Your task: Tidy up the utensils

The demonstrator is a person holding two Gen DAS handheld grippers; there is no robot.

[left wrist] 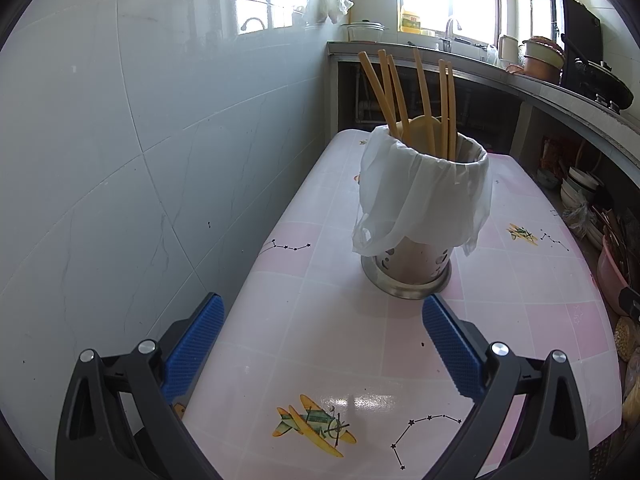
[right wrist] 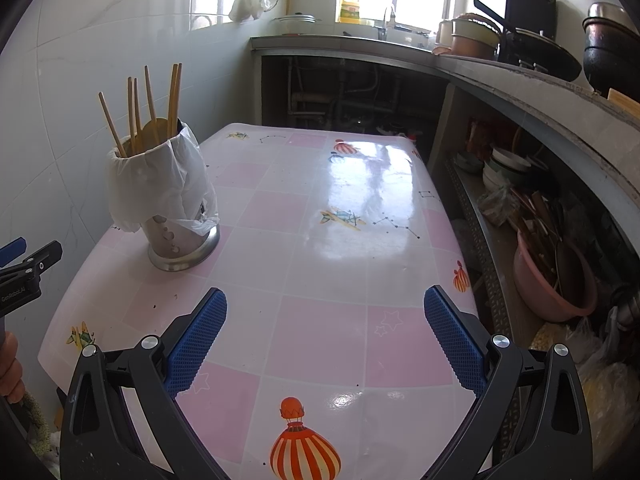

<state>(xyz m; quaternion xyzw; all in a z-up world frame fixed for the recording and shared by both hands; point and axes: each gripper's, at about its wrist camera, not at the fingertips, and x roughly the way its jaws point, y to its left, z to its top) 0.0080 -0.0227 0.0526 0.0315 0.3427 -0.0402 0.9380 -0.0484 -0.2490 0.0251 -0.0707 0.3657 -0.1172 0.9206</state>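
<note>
Your left gripper (left wrist: 322,312) hangs spread wide and empty over the table (left wrist: 320,360), just short of the holder (left wrist: 416,240), which stands near the table's left edge with chopsticks (left wrist: 424,104) upright inside. Your right gripper (right wrist: 325,306) is likewise spread and empty over the table's near edge.

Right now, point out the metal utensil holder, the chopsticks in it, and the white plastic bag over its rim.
metal utensil holder (left wrist: 406,270), left wrist view, on its bare steel base.
chopsticks (left wrist: 423,92), left wrist view, on one upright stick's shaft.
white plastic bag (right wrist: 160,184), right wrist view, on the draped front.
</note>
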